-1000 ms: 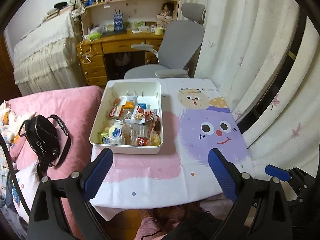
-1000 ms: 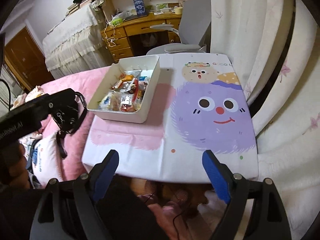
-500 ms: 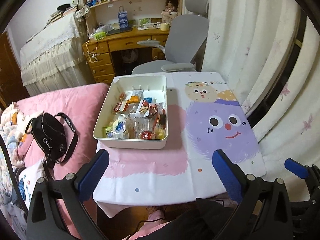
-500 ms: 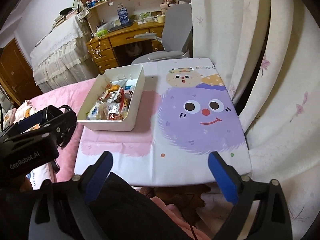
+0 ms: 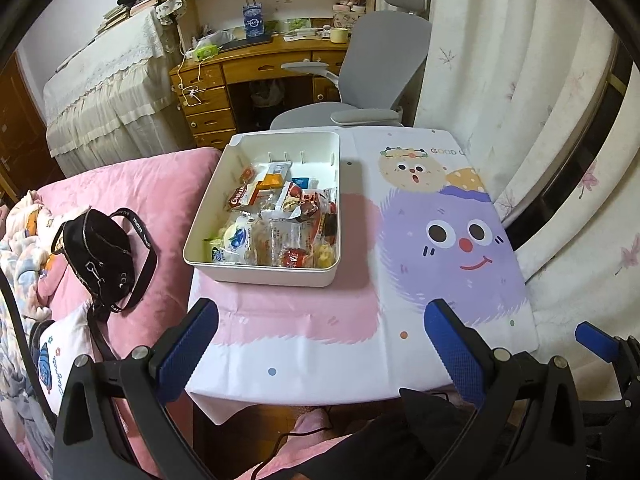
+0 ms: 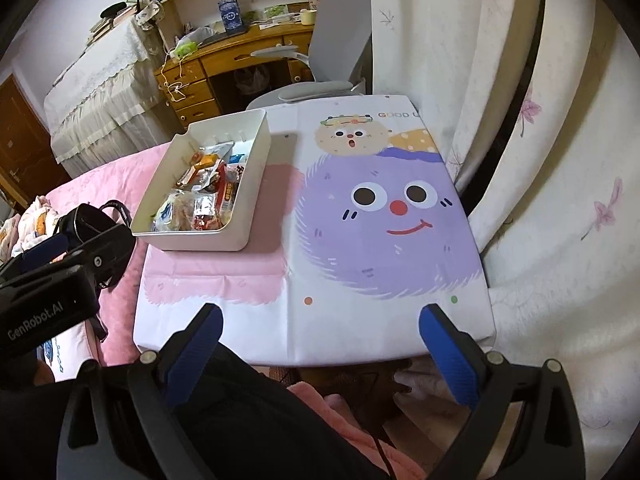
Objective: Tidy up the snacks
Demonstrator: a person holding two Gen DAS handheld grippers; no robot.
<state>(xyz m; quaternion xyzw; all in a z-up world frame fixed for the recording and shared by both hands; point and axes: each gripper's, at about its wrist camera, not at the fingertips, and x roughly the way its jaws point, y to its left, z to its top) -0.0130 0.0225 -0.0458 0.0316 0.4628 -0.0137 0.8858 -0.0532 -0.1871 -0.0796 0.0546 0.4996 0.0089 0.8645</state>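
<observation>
I hold a hand-held gripper in each hand, both tilted down toward a small table [image 5: 304, 344] covered with a white cloth [image 6: 360, 320] printed with a purple smiling cartoon creature.

My left hand-held gripper [image 5: 320, 344] has its blue-padded fingers spread wide, nothing between them, above the near edge of the table. My right hand-held gripper [image 6: 320, 348] is just as wide apart and empty; its jaws have just been opening. It hangs over the near edge too, to the right of the left one, whose black body shows at the left of its view.

Ahead of the left hand-held gripper, and ahead and to the left of the right one, a white rectangular bin [image 5: 256, 272] sits on the table's left half. Wrapped snacks [image 5: 280, 216] are heaped inside it, mostly toward the end nearer me.

Left of the table is a pink bed [image 5: 132, 184] with a black bag [image 5: 96, 256] on it. Beyond the table stands a grey office chair [image 5: 380, 60].
</observation>
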